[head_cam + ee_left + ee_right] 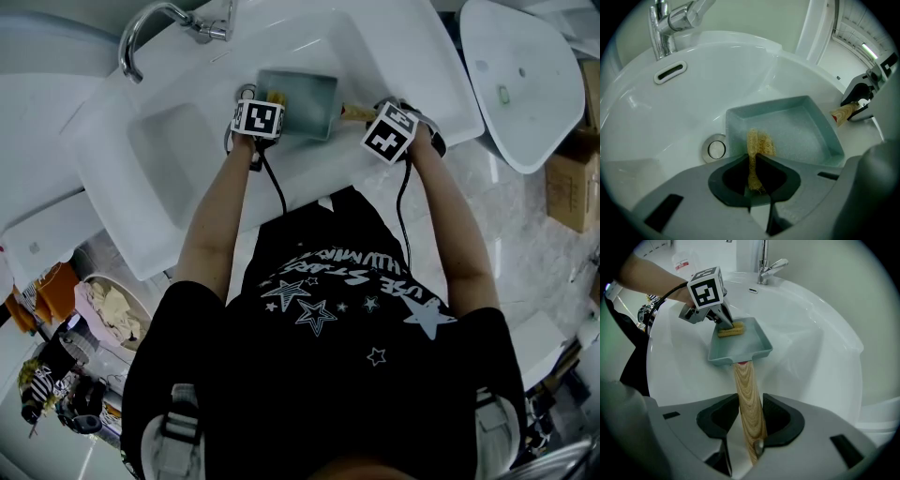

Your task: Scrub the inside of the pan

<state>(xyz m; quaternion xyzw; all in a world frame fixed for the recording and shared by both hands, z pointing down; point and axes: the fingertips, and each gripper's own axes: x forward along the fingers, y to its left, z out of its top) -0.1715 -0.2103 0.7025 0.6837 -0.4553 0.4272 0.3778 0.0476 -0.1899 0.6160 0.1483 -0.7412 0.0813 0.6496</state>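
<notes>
A square grey-green pan sits in the white sink basin. Its wooden handle runs back between the jaws of my right gripper, which is shut on it. My left gripper is shut on a yellow loofah scrubber. The scrubber's free end rests on the pan's inside floor, near the corner closest to the left gripper.
A chrome tap stands at the sink's back rim. The drain lies just left of the pan, with the overflow slot behind it. A second white basin stands to the right, beside a cardboard box.
</notes>
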